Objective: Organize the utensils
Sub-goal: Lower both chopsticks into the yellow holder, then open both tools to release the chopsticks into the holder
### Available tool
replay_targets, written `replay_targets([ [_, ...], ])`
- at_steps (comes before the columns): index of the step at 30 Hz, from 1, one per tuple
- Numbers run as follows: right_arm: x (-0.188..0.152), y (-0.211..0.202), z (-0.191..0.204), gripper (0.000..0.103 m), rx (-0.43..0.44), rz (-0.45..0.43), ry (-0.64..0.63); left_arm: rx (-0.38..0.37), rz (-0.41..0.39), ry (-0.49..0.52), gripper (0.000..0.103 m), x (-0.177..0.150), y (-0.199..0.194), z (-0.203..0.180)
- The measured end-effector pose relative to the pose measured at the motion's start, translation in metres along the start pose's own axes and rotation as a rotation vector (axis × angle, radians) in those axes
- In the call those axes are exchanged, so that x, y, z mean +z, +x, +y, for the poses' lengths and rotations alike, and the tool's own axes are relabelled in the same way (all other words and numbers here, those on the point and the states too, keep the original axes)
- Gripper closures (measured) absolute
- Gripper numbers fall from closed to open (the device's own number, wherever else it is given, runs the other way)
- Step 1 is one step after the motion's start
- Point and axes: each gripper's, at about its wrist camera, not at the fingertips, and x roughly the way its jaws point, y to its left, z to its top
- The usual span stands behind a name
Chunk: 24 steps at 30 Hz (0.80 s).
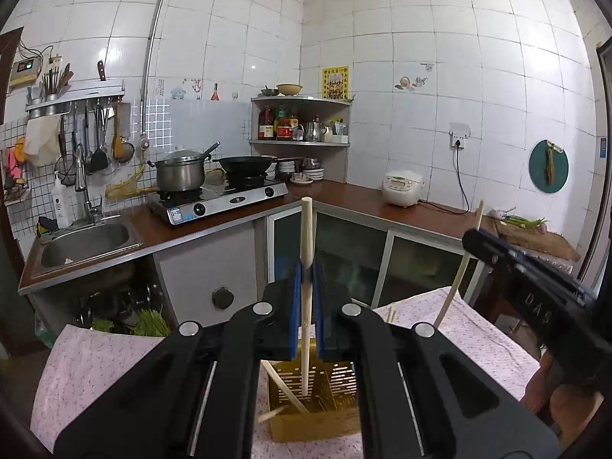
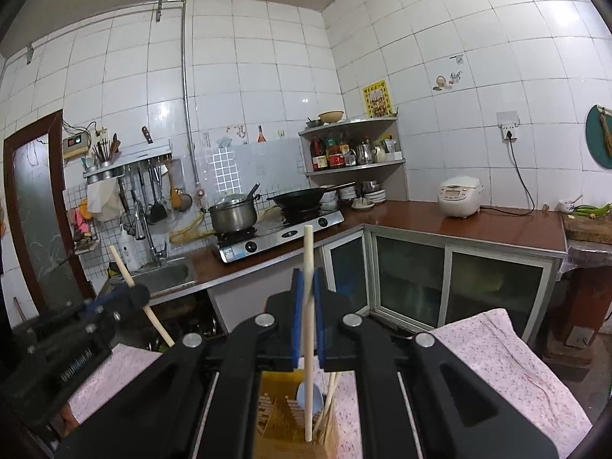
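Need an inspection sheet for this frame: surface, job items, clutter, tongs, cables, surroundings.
Surface: pink patterned cloth covers the table.
Job's things: yellow slotted holder with chopsticks and a pale blue spoon inside.
Clutter: nothing seen on the cloth.
Tongs: left tongs shut on an upright chopstick; right tongs shut on another chopstick; both chopsticks' lower ends reach into the holder.
Cables: rice cooker cord runs up to a wall socket.
Surroundings: sink, gas stove with pot and wok, corner shelf.

left gripper [image 1: 307, 271]: black, blue pads | right gripper [image 2: 308, 287]: black, silver screws
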Motion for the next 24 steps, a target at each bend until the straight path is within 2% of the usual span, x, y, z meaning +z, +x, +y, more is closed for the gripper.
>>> replay_targets([
  [10,-0.052,0.045,-0.001,0.097,0.020,0.102,-0.020,0.003,0.108,-0.009,0.099,-0.053,0.053,0.017],
  [17,-0.079,0.057,-0.001,0.097,0.021,0.141,-0.041,0.020,0.173,-0.019,0.098,-0.085,0.072,0.030],
  [24,-0.103,0.067,-0.002,0.097,0.006,0.176,-0.064,0.028,0.197,-0.046,0.098,-0.106,0.079,0.040],
])
